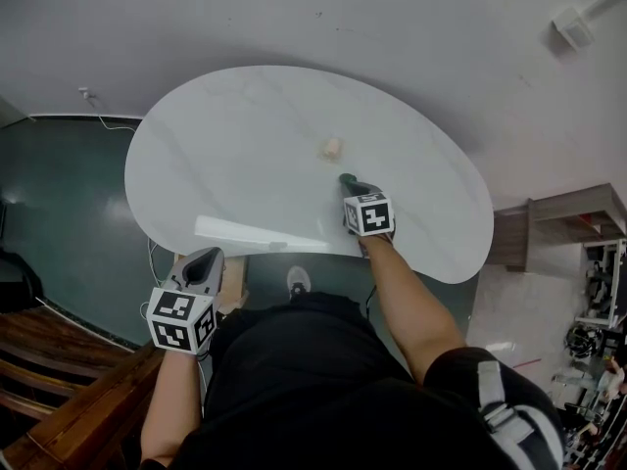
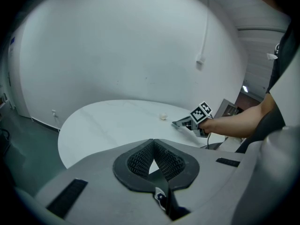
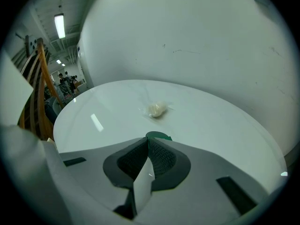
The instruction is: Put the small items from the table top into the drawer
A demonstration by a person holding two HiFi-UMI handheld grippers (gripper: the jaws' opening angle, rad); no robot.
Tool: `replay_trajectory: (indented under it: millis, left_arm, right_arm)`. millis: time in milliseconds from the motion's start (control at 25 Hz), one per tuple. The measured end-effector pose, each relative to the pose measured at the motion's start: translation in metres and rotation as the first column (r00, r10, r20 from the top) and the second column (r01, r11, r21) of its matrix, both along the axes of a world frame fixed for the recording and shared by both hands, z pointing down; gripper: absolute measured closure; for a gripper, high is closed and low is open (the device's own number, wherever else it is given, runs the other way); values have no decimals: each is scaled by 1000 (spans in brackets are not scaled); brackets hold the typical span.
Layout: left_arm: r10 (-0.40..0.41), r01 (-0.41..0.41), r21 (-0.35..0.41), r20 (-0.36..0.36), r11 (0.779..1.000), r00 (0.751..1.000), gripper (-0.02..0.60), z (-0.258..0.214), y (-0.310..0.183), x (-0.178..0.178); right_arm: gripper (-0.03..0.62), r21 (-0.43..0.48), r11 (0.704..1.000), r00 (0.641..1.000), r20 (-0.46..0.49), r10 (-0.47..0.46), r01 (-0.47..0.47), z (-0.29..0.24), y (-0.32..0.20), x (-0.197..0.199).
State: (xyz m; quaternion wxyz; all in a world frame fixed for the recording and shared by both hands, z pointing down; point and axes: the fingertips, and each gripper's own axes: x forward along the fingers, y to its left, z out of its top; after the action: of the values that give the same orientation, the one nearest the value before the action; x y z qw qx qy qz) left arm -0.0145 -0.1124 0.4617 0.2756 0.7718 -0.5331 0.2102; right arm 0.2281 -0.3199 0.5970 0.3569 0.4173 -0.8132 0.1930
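Note:
A white kidney-shaped table (image 1: 245, 145) carries a small pale wrapped item (image 1: 331, 148) near its middle. My right gripper (image 1: 351, 184) hovers over the table's near side, just short of that item, shut on a small green item (image 1: 347, 177). In the right gripper view the green item (image 3: 158, 136) peeks out past the closed tips (image 3: 149, 142), and the pale item (image 3: 157, 109) lies beyond. My left gripper (image 1: 204, 259) hangs below the table's near edge at the left. Its pads meet with nothing held (image 2: 153, 142).
A tan wooden part (image 1: 233, 292) shows beside the left gripper under the table edge. Wooden stairs (image 1: 59, 380) are at lower left, a wooden shelf (image 1: 568, 213) at right. A cable and plug (image 1: 88, 94) hang on the wall behind the table.

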Motion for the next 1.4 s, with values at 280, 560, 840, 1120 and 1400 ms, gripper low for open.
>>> replay_trajectory:
  millis: [280,560,840,1120,1400]
  left_arm:
    - [12,-12,5,-1,1000,1000,566,-2,7,-20]
    - [27,-27,11,-7,1000,1000,566,-4,16,-41]
    - [29,-29,12,-10,1000,1000,566,-2,27,-64]
    - [14,-14,21,-28,1000,999,566,-2,38,-89]
    - [-3,4,19,-41,1000,999,566,6,55,-110]
  right_arm:
    - [577,25,1000,999,27,-17,16,-15,17,-29]
    - [577,33,998,998,42,-53,52,-25,38,-62]
    - [577,50,994,993,57,-105,102,-38,62,-102]
    - [577,62,987,985,74,-154,149,-49,89,-140]
    - [577,60,973,970,81,-229,225,-53,128,-180]
